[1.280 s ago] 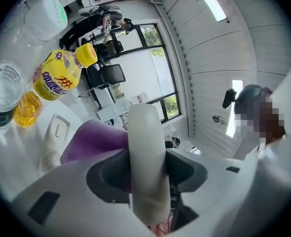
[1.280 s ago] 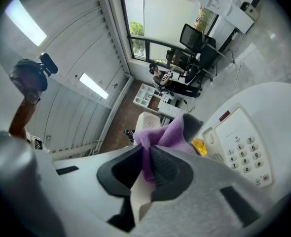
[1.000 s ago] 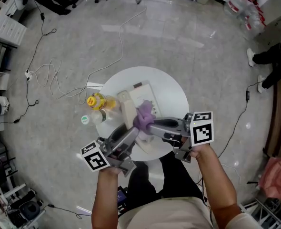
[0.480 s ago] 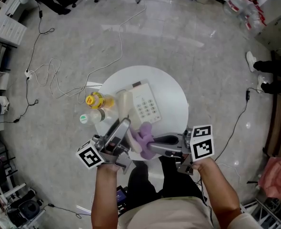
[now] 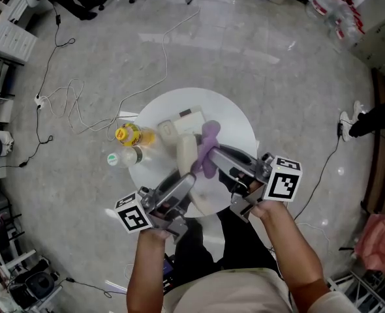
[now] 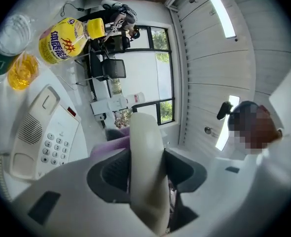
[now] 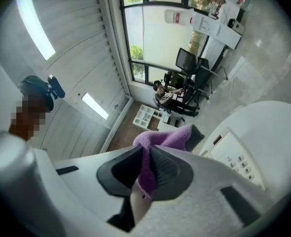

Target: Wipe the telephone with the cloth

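Both grippers are at work: the left gripper (image 6: 146,168) is clamped on the cream handset (image 6: 145,142), held clear of the telephone base (image 6: 42,135), which sits near the far edge of the round table (image 5: 238,126); the right gripper (image 7: 148,169) pinches the purple cloth (image 7: 165,138), which seems to touch the handset over the table's middle; handset wiping looks under way; base and keypad probably not yet done.

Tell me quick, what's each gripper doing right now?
Left gripper: closed on the telephone handset.
Right gripper: closed on the purple cloth.
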Motion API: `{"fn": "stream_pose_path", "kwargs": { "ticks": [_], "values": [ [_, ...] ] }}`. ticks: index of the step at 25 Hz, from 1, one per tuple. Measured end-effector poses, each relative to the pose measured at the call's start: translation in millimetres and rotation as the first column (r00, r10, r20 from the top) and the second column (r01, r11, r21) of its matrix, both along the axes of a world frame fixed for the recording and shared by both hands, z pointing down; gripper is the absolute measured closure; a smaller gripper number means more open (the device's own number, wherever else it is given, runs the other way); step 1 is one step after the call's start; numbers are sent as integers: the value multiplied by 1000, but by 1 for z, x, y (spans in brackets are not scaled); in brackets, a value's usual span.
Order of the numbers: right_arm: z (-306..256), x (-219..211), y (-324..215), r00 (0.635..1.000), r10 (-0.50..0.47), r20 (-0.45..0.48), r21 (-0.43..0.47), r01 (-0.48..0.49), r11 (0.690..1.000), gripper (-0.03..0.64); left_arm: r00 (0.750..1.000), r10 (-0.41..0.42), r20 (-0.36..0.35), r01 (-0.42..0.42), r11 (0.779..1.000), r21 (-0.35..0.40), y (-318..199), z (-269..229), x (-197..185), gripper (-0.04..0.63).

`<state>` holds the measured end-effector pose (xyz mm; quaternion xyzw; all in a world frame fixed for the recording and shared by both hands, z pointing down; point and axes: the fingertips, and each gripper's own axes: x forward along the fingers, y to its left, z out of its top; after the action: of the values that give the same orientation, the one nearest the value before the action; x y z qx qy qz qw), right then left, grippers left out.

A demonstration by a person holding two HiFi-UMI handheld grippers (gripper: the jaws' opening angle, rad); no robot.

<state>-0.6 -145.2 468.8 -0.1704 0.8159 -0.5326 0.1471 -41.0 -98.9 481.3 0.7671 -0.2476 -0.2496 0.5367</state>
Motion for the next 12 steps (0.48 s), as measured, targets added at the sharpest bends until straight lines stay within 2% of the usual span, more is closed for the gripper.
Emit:
{"fn": "stream_pose_path", "kwargs": {
  "ticks": [3, 6, 10, 12],
  "values": [
    [-4, -2, -4, 1000, -2, 20, -2, 2, 1000, 583, 999, -33, -16, 33, 999, -15, -3, 2, -2, 388],
    [-7, -14, 16, 996, -91, 23, -3, 91, 996, 583, 992, -100, -72, 96, 994, -53, -6, 3, -12, 388],
    [-9, -24, 43, 979, -202, 15, 9, 202, 979, 584, 990, -124, -61, 121, 991, -52, -10, 4, -13, 388],
    [-8, -22, 48, 972, -234, 10, 11, 233, 972, 584, 987, -138, -82, 133, 989, -63, -11, 6, -14, 388]
  ]
}}
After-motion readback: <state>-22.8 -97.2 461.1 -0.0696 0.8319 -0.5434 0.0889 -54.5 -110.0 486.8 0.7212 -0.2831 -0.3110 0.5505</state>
